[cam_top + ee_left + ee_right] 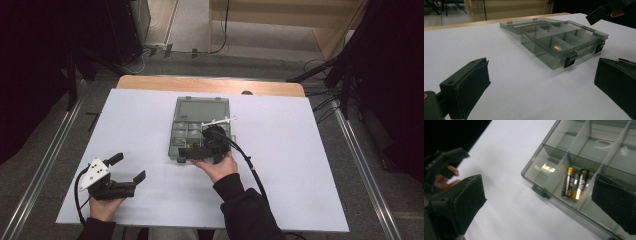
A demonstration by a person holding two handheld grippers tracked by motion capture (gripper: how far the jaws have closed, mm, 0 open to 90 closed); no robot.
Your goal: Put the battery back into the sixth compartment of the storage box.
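Note:
A smoky clear compartment box (174,135) lies mid-table with its lid (202,109) folded flat on the far side. Two black-and-gold batteries (574,182) lie side by side in a compartment along the box's near edge. My right gripper (187,152) hovers over that near edge. It is open (539,205), with the batteries below and ahead of its jaws and nothing held. Near the front left of the table my left gripper (131,167) is open and empty. It points at the box (564,40) across bare table.
The box rests on a white board (300,165) that covers a wooden table (210,84). Black latches (570,61) hang on the box's near wall. The other gripper's jaw (599,13) and the other hand (444,177) show at the edges of the gripper views.

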